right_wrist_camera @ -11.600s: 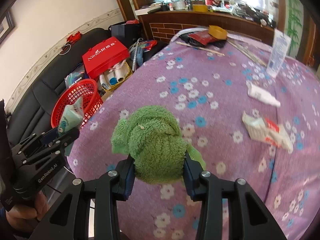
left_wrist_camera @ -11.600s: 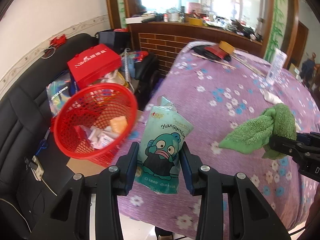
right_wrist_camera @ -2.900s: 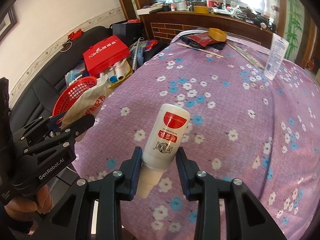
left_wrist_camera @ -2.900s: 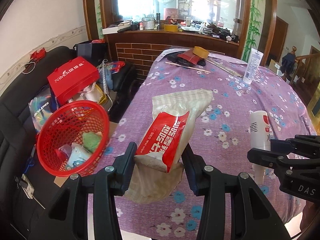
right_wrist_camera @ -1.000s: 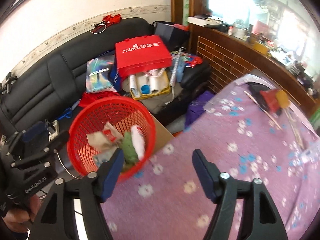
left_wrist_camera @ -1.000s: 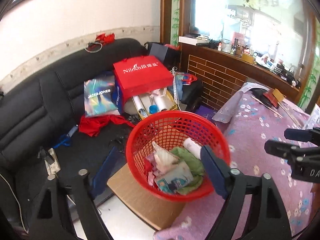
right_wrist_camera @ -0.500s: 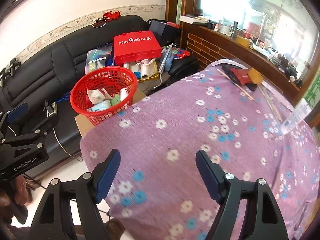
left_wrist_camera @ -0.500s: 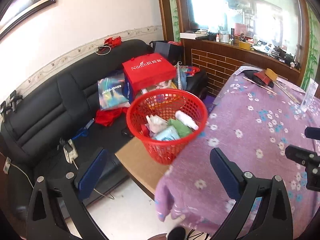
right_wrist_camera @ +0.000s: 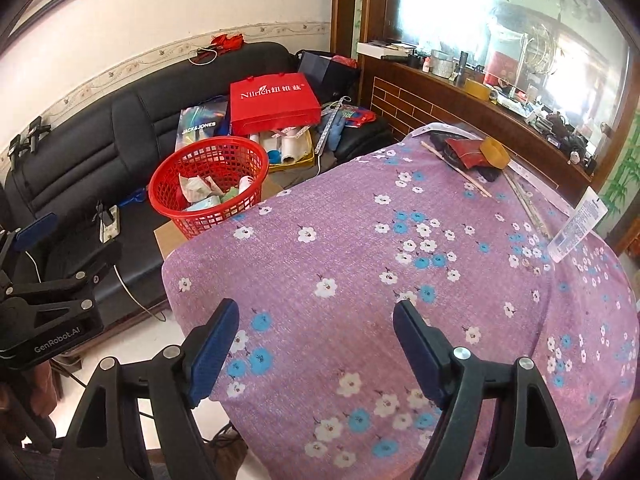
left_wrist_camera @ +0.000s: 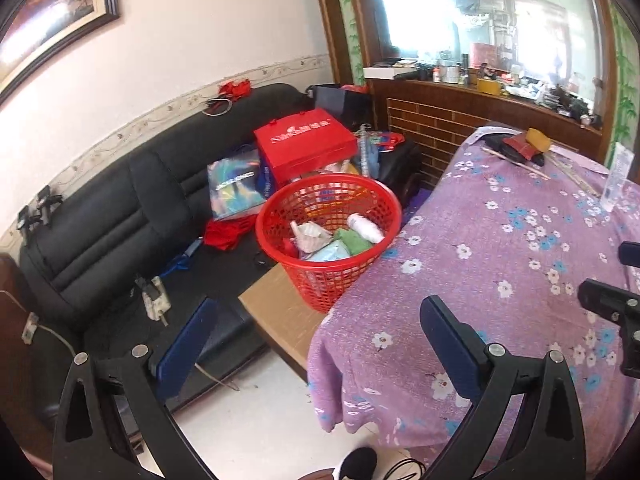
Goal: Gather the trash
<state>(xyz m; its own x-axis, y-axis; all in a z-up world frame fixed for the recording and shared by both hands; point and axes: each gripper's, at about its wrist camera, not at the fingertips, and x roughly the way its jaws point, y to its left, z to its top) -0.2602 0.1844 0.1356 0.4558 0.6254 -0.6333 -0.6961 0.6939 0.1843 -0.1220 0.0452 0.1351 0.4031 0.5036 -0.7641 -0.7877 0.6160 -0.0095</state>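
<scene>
The red mesh basket [left_wrist_camera: 332, 236] stands on a cardboard box [left_wrist_camera: 280, 316] beside the table; it also shows in the right wrist view [right_wrist_camera: 208, 188]. It holds a white bottle [left_wrist_camera: 365, 227], a green cloth [left_wrist_camera: 352, 240], a pale blue packet [left_wrist_camera: 330, 252] and a crumpled wrapper [left_wrist_camera: 308, 236]. My left gripper [left_wrist_camera: 316, 340] is open and empty, well back from the basket, over the table corner. My right gripper [right_wrist_camera: 316, 340] is open and empty above the purple flowered tablecloth [right_wrist_camera: 400, 260].
A black sofa [left_wrist_camera: 120, 208] carries a red gift bag [left_wrist_camera: 306, 148], a JACK&JONES bag [left_wrist_camera: 236, 188] and clutter. At the table's far end lie a clear tube [right_wrist_camera: 576, 224], sticks [right_wrist_camera: 456, 168], a red pouch [right_wrist_camera: 464, 152] and a yellow tape roll [right_wrist_camera: 494, 152]. A wooden counter [right_wrist_camera: 460, 100] stands behind.
Both grippers dropped their items into the basket, opened, and pulled back and up; the basket now looks smaller and farther, with more of the table and floor in view.
</scene>
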